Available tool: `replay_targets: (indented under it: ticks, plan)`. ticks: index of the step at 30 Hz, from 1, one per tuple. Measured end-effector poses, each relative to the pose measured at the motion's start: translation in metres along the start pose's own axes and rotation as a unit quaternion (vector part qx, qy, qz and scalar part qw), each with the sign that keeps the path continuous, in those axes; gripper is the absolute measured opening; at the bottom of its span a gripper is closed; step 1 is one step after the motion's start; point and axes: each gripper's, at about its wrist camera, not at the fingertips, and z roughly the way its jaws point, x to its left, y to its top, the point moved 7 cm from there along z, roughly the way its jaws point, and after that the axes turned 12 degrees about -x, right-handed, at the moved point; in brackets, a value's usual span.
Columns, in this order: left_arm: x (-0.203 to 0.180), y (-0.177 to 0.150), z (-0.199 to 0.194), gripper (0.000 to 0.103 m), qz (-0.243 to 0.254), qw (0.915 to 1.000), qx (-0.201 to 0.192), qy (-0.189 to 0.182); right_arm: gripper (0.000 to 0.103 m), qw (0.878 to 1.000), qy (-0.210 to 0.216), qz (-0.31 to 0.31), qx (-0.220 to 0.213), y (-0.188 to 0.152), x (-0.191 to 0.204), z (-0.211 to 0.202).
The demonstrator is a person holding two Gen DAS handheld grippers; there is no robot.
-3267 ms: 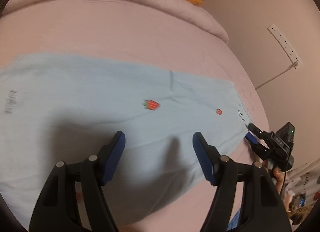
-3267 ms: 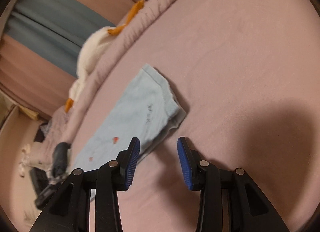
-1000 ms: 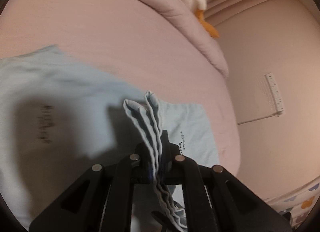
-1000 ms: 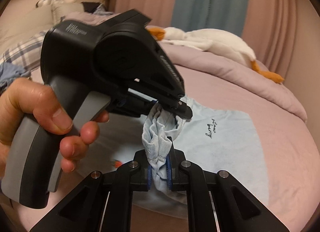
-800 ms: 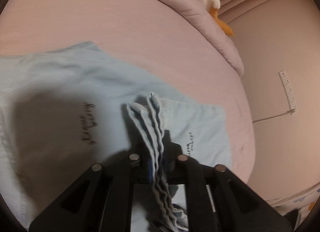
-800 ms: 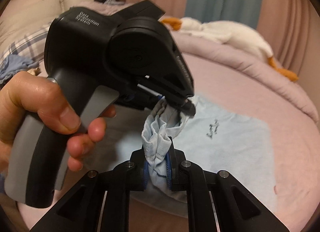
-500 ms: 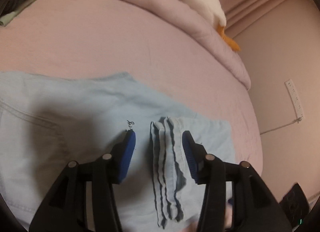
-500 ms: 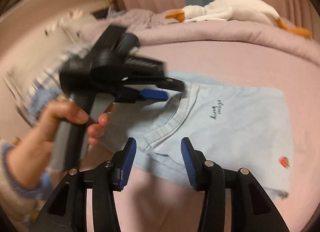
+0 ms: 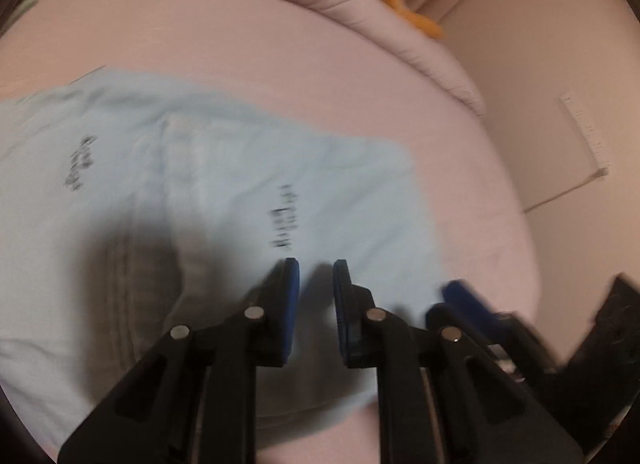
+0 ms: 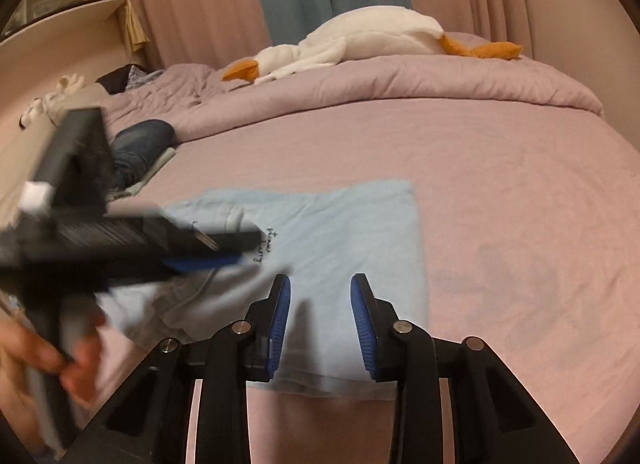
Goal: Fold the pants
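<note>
While both grippers hover over pants (image 10: 340,232) folded on bed (image 10: 500,184) | left gripper (image 9: 316,284) closing, empty | right gripper (image 10: 320,296) closing, empty | risk: pads snag top layer, undoing fold

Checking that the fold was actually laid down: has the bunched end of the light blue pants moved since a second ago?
Yes. The pants end, then pinched up off the pink sheet by both hand-held grippers, now lies flat on it, folded over.
</note>
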Motion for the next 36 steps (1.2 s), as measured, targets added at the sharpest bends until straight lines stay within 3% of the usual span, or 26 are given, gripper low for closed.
replay_targets:
  ticks: [3, 6, 11, 16, 18, 20, 21, 24, 30, 36]
  plan:
    - [0.023, 0.004, -0.014, 0.005, 0.025, 0.9969, -0.043, 0.061, 0.035, 1.0, -0.004, -0.019, 0.01, -0.008, 0.003, 0.006]
    - [0.052, 0.004, -0.027, 0.003, 0.003, 0.9956, -0.052, 0.078, 0.035, 0.999, -0.011, -0.019, 0.027, -0.016, 0.0, 0.014]
    - [0.06, -0.001, -0.041, 0.003, -0.007, 0.9959, -0.06, 0.067, 0.035, 0.999, -0.006, -0.002, 0.031, -0.019, -0.001, 0.012]
    - [0.058, -0.005, -0.045, 0.003, -0.014, 0.996, -0.06, 0.064, 0.035, 0.997, 0.062, -0.028, 0.033, 0.0, 0.033, 0.018]
    - [0.061, -0.003, -0.047, 0.003, -0.026, 0.9964, -0.056, 0.058, 0.034, 0.992, 0.102, -0.043, 0.059, 0.008, 0.053, 0.037]
    - [0.064, -0.007, -0.054, 0.003, -0.029, 0.9967, -0.054, 0.053, 0.018, 0.986, 0.123, -0.06, 0.093, 0.012, 0.069, 0.067]
    - [0.064, -0.008, -0.056, 0.003, -0.028, 0.9969, -0.053, 0.052, 0.012, 0.984, 0.124, -0.069, 0.111, 0.011, 0.074, 0.083]
    - [0.065, -0.013, -0.06, 0.003, -0.021, 0.9972, -0.051, 0.051, 0.009, 0.976, 0.116, -0.086, 0.165, 0.002, 0.085, 0.131]
    - [0.066, -0.017, -0.062, 0.004, -0.025, 0.9973, -0.05, 0.047, 0.007, 0.973, 0.123, -0.086, 0.175, 0.007, 0.104, 0.152]
    - [0.064, -0.015, -0.06, 0.004, -0.016, 0.9972, -0.049, 0.055, 0.008, 0.981, 0.138, -0.038, 0.134, 0.014, 0.086, 0.104]
